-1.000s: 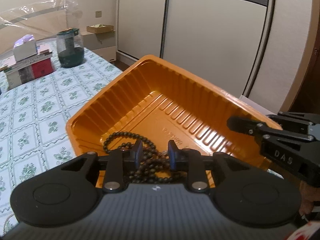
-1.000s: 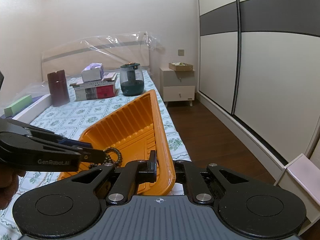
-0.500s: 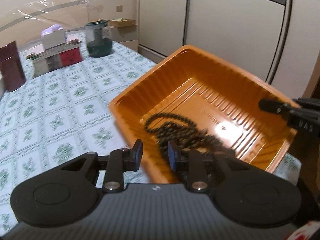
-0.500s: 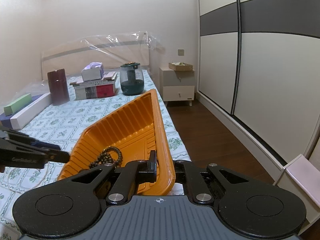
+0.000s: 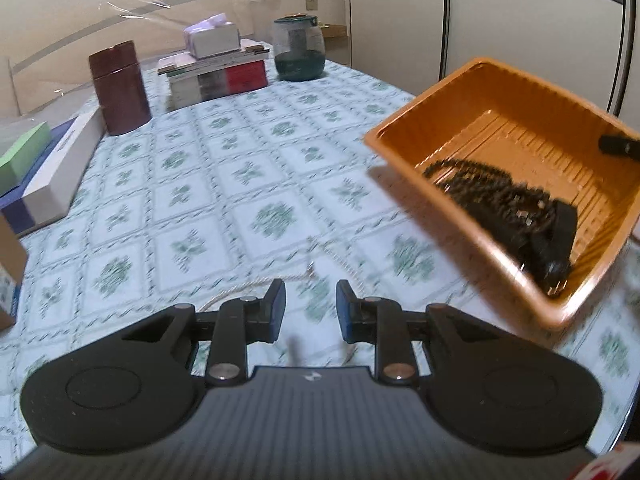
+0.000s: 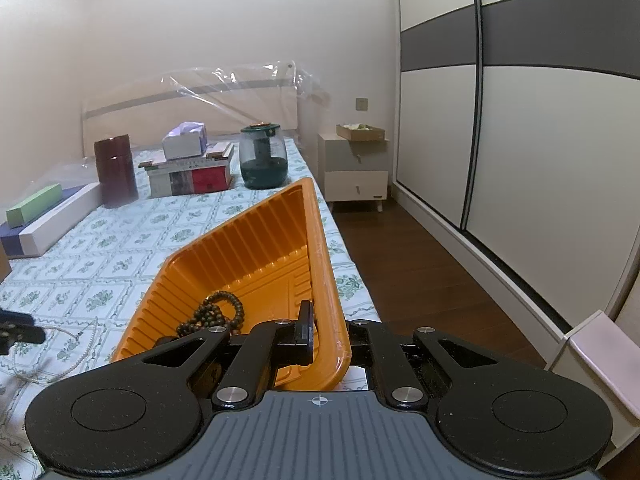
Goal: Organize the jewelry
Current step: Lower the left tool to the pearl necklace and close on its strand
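Note:
An orange plastic tray (image 6: 256, 248) is tilted up at the bed's right edge, and my right gripper (image 6: 326, 330) is shut on its near rim. A string of dark wooden beads (image 6: 216, 312) lies heaped in the tray's low corner. In the left wrist view the tray (image 5: 500, 120) and beads (image 5: 492, 192) are at the right, blurred. My left gripper (image 5: 310, 304) hangs open over the flowered cloth, left of the tray, with nothing between its fingers. A thin pale necklace (image 5: 248, 285) lies on the cloth just beyond its fingertips; its loops (image 6: 60, 329) show beside the left gripper's tip (image 6: 16, 330).
At the bed's far end stand a dark red canister (image 5: 118, 88), a stack of books under a tissue box (image 5: 216, 68) and a green jar (image 5: 298, 54). Long white, blue and green boxes (image 5: 52, 176) line the left side. Right of the bed are wooden floor, a nightstand (image 6: 356, 172) and wardrobe doors.
My left gripper swung left out of the tray and down over the cloth to the pale necklace. The beads stayed in the tray. The right gripper and tray held still.

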`<state>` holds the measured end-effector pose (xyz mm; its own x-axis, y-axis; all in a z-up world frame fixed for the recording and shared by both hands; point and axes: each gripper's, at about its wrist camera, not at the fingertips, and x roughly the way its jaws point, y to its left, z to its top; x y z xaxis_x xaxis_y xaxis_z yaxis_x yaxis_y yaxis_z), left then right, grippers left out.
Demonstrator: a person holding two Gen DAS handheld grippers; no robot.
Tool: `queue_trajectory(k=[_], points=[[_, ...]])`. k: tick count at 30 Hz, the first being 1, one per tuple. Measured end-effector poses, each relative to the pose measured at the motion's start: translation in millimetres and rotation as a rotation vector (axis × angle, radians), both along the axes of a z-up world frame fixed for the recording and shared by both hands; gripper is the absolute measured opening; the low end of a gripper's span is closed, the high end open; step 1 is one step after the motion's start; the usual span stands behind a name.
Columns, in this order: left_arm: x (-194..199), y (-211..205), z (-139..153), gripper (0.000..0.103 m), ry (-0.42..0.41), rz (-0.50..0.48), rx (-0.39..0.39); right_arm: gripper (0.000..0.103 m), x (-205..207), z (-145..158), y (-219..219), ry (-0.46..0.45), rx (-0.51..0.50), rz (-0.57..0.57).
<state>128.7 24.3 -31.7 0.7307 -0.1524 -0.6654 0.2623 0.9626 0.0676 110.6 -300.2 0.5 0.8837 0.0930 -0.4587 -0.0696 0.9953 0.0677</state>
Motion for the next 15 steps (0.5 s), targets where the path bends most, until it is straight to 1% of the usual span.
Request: queue_trajectory(k=[5, 11, 15], points=[[-8, 2, -10, 0.024, 0.023, -0.004, -0.011, 0.007, 0, 0, 1, 0.002, -0.006, 0.000], [-3, -18, -20, 0.024, 0.037, -0.061, -0.001, 0.007, 2, 0, 1, 0.007, -0.010, 0.000], [5, -27, -28, 0.024, 0.059, -0.082, 0.015, 0.007, 2, 0, 1, 0.008, -0.011, -0.001]])
